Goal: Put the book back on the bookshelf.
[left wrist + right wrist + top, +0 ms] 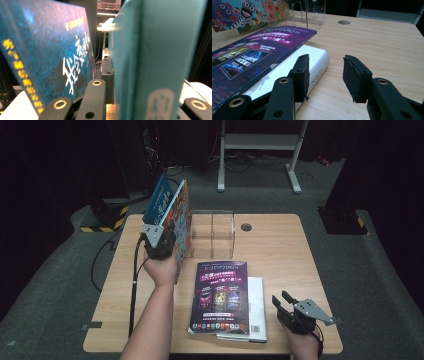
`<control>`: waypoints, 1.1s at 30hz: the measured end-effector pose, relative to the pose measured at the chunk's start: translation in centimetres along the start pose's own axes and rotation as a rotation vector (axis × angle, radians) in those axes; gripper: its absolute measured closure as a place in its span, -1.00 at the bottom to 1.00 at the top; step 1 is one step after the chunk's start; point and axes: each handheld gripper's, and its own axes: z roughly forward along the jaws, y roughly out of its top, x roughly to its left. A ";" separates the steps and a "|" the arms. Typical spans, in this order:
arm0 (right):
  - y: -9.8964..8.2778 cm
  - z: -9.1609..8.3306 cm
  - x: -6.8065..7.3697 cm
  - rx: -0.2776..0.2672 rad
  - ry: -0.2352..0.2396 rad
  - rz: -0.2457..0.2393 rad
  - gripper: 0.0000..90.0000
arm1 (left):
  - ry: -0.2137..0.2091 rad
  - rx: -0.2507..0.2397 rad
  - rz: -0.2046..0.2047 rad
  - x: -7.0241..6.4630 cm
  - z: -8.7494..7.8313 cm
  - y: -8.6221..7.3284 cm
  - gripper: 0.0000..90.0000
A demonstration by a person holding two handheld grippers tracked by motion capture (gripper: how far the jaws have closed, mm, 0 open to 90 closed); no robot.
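Two books held up off the worktop at its far left corner, beside a clear rack: blue-cover book (159, 196) w/ white & yellow lettering leans left; colourful cartoon-animal book (181, 222) stands upright on edge, teal back (150, 57) clamped between the jaws

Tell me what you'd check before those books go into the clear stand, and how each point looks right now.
1. Left tongs grip the upright books: ok, shut on the teal hardcover book.
2. Dark blue book with white lettering is also clamped: cannot tell; it leans beside the teal one.
3. Clear acrylic book stand has free compartments: ok.
4. Right tongs are free: ok, open, nothing between the pads.
5. Purple glossy magazine lies flat atop the white book: ok.
6. Wooden table beside the stand is clear: ok.
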 end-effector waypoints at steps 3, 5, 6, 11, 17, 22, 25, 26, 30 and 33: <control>0.0 0.1 0.1 0.001 0.001 -0.007 0.25 | -0.009 -0.002 0.008 -0.1 -0.5 -0.5 0.79; 0.0 0.1 0.1 0.005 0.002 -0.007 0.25 | -0.015 0.004 0.016 -0.2 -0.9 -0.8 0.79; 0.0 0.2 0.1 0.004 0.005 -0.008 0.25 | -0.016 0.005 0.013 -0.3 -1.0 -0.9 0.78; -0.1 0.2 0.2 0.008 0.005 -0.010 0.25 | -0.024 0.041 0.011 0.0 -1.9 -1.7 0.77; 0.0 0.1 0.2 0.009 0.000 -0.013 0.25 | -0.038 0.078 -0.008 0.7 -2.5 -1.6 0.76; 0.0 0.1 0.3 0.005 0.002 -0.014 0.25 | -0.053 0.103 -0.009 1.2 -2.5 -1.4 0.73; 0.0 0.2 0.3 0.008 0.002 -0.019 0.25 | -0.062 0.122 -0.016 1.5 -2.3 -1.3 0.71; 0.0 0.2 0.3 0.009 0.001 -0.019 0.25 | -0.059 0.124 -0.012 1.5 -2.2 -1.3 0.70; 0.0 0.1 0.3 0.008 0.003 -0.018 0.24 | -0.055 0.136 -0.004 1.4 -2.1 -1.2 0.69; 0.0 0.1 0.3 0.007 0.001 -0.014 0.25 | -0.057 0.147 0.002 1.3 -2.1 -1.2 0.68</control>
